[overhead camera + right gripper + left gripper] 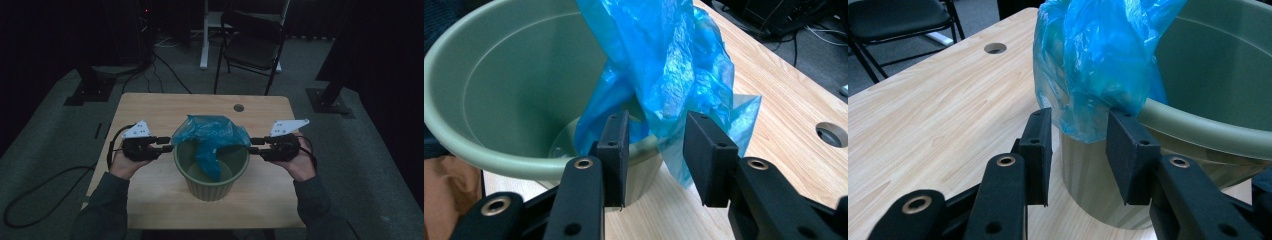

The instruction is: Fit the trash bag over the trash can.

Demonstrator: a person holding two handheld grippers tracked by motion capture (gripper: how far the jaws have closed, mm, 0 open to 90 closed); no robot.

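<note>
Two claws, mine, flank a green bin (212, 172) mid-table (150, 107): left claw (167, 145) and right claw (253, 145) both gape open beside its rim, where a blue bag (212, 135) drapes inside.

A blue plastic bag (212, 137) drapes a ribbed olive-green bin (211, 187) on a pale wood-grain table (160, 107).

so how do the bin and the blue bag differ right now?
The green bin is rigid, ribbed and stands upright on the table; the blue bag is thin, crumpled plastic. The bin is opaque and matte, while the bag is glossy and translucent. The bag drapes over the bin's far rim, part inside, part outside. Both sit between the open hand-held grippers.
</note>
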